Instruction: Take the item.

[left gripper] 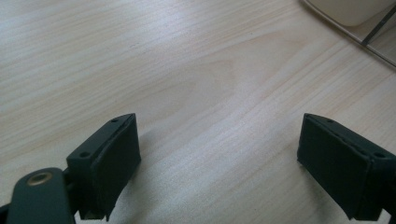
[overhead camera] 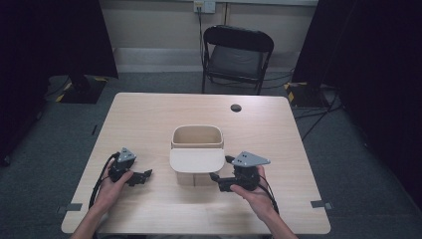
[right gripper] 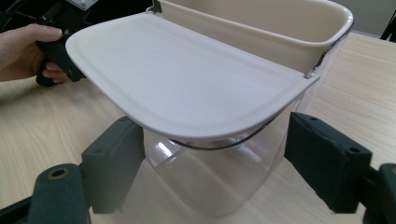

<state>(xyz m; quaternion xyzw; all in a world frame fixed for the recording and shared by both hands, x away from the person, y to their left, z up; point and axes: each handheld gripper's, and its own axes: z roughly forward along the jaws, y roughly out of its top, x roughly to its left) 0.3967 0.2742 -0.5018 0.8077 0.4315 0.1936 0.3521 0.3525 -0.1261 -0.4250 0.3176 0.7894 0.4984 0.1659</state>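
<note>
Much of the clear plastic container with a cream insert and a flat cream lid is hard to read from the high view: its transparent lower body nearly vanishes against the pale wooden table, so mainly the open cream tub and the lid flap at its 6 o'clock side stand out. In the right gripper view the container is cut off at the top, and its clear wall shows below the lid, with a thin wire bail curving under the lid's edge. In the left gripper view just a corner of the container enters at 1 o'clock.

The container stands at the table's centre. The left black two-jaw gripper rests at its 9 o'clock, well apart, jaws spread wide over bare wood with nothing between them. The right black two-jaw gripper sits just beside the container at 4 o'clock, jaws spread, flanking the clear wall without visibly touching it.

A black folding chair stands beyond the table at 12 o'clock, and a small dark round hole marks the tabletop near it.
</note>
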